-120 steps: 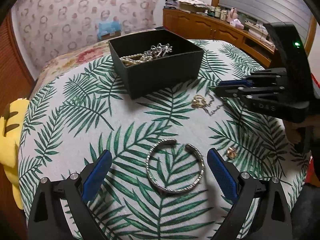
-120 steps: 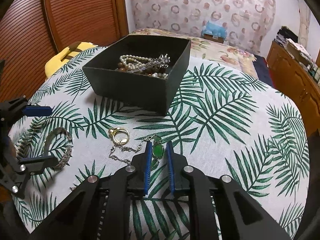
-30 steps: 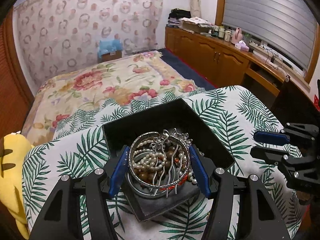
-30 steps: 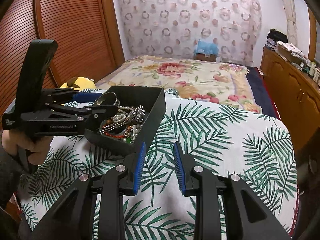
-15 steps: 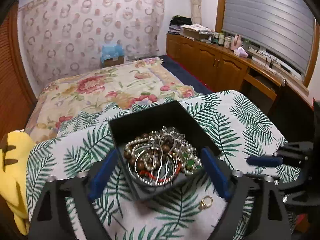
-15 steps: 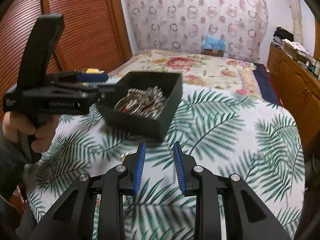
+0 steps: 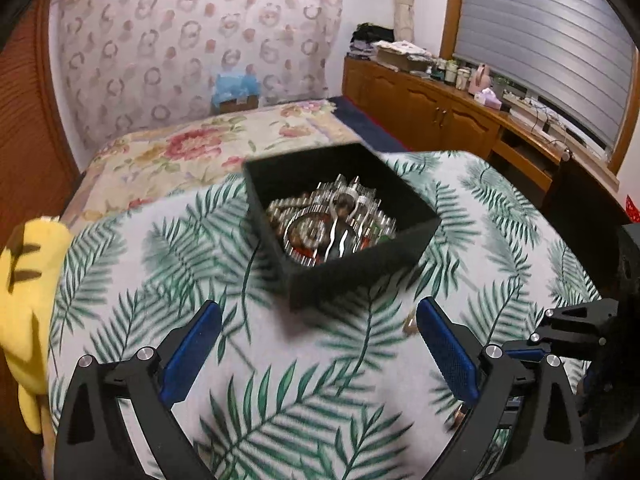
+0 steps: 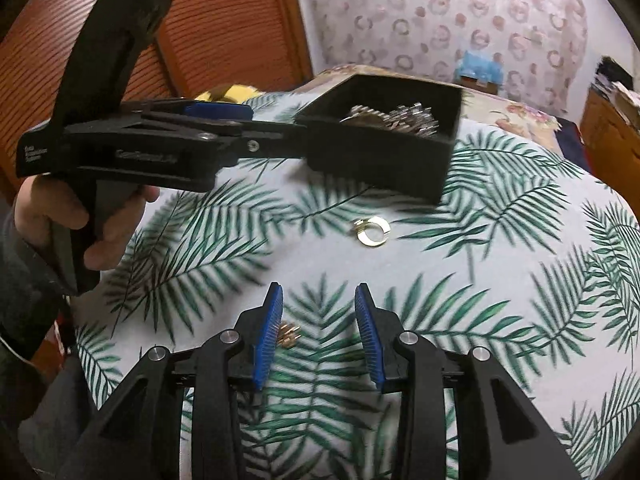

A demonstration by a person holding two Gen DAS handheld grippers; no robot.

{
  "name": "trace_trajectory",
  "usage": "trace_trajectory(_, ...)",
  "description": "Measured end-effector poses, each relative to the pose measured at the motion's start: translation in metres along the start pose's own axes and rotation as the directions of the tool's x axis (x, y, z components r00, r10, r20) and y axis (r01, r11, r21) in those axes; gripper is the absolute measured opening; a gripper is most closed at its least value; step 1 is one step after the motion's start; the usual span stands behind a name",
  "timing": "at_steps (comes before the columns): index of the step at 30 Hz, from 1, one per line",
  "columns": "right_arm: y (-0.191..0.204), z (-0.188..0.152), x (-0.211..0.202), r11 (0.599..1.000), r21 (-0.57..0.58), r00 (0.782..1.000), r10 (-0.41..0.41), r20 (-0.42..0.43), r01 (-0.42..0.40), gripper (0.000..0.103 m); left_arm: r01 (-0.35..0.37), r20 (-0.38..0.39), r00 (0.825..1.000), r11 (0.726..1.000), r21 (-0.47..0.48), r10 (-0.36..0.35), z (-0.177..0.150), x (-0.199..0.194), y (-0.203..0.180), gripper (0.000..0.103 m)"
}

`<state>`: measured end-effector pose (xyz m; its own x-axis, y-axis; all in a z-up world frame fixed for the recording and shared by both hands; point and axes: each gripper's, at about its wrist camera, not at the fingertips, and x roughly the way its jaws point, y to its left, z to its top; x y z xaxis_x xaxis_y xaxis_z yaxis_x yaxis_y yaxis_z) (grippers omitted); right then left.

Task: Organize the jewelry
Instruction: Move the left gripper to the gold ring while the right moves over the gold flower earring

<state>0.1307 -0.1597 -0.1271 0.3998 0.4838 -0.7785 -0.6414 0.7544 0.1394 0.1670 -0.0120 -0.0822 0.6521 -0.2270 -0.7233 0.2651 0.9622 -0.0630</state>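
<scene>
On the far left of the left claw's view, a yellow soft toy [image 7: 28, 292] sits at the edge of the table. The table has a white cloth with green leaves [image 7: 168, 240] on it. The left claw [image 7: 318, 354] hangs over the cloth with its two blue pads far apart, and there is nothing between them. Past it, near the middle, stands the black box [image 7: 360, 268]. It is full of shiny jewelry [image 7: 332, 224], a blurry heap of beads and silver bits. In the right claw's view, the person's left hand [image 8: 64, 216] is at the far left, holding the handle of the left claw, which points toward the box. To the right of that, a gold ring [image 8: 372, 233] lies on the cloth, near the front of the box but not touching it. Lower down is the right claw [image 8: 319, 338], with its pads apart and holding nothing. A tiny gold piece [image 8: 289, 334] lies on the cloth just beside its left pad. Behind the table is a bed with a flower cover [image 7: 180, 152], and on the right a long wooden cabinet [image 7: 440, 116].
</scene>
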Motion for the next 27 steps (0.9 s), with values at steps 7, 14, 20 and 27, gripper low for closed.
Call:
trace_trajectory(7, 0.018, -0.008, 0.007, 0.997, -0.073, 0.999, -0.032, -0.039, 0.029, 0.040, -0.011, -0.040, 0.999, 1.000, -0.029, 0.010, -0.022, -0.001, 0.011, 0.094)
trace_trajectory(14, 0.027, -0.011, 0.007, 0.990, -0.126, 0.997, -0.070, -0.029, 0.065, 0.022, -0.018, -0.057, 0.998, 0.999, -0.035, 0.016, -0.027, 0.002, 0.011, 0.094)
trace_trajectory(20, 0.016, -0.014, 0.001, 0.993, -0.113, 0.999, -0.048, -0.017, 0.046, 0.016, -0.015, -0.069, 0.998, 0.999, -0.036, 0.013, -0.025, 0.005, 0.007, 0.094)
trace_trajectory(27, -0.007, -0.007, -0.012, 0.995, -0.061, 0.997, -0.071, 0.033, 0.073, 0.016, 0.003, -0.075, 0.997, 1.000, -0.001, -0.003, -0.019, 0.012, -0.007, 0.094)
